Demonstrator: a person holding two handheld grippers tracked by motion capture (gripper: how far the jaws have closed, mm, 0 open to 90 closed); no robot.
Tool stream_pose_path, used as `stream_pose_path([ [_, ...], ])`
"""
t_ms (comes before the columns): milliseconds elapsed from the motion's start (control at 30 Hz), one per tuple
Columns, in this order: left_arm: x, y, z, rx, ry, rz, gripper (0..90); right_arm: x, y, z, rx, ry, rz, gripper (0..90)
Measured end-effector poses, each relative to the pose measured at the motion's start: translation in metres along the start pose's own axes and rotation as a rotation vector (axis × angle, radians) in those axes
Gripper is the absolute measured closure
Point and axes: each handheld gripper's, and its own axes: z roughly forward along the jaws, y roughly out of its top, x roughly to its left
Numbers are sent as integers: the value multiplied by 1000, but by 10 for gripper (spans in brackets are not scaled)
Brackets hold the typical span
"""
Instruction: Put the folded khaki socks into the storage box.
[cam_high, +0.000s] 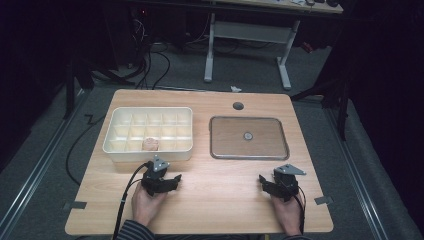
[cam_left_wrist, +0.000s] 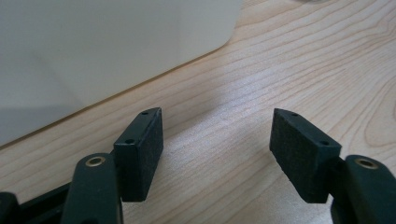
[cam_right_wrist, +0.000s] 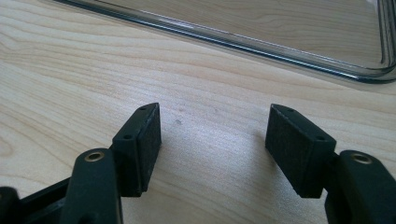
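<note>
Resting apart on the table (cam_high: 210, 200), both grippers are held wide open and empty.
A small pale lump (cam_high: 150, 144) lies in the white divided tray's (cam_high: 114, 134) near row; it is judged light and soft, best pinched gently across its sides by the left gripper (cam_high: 167, 181), while the right gripper (cam_high: 265, 184) waits beside the clear lid (cam_high: 248, 136).

Both handheld tools are matte black. The left gripper (cam_high: 161, 180) and the right gripper (cam_high: 280, 187) each carry a grey three-cornered plate on top, and a black cable trails back from each beside the wrist. Up close, the fingers (cam_left_wrist: 140, 151) are flat rectangular blocks faced with dark foam-like pads, with small screw holes along their edges and brass-coloured rivets at the hinges. A dark striped sleeve (cam_high: 134, 231) covers the left forearm.
</note>
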Motion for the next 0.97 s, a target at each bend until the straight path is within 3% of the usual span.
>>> stream_pose_path([
  [233, -4, -5, 1, -23, 26, 38, 350, 0, 0, 0, 0, 0, 0, 359],
  [967, -5, -6, 0, -31, 24, 39, 323, 0, 0, 0, 0, 0, 0, 359],
])
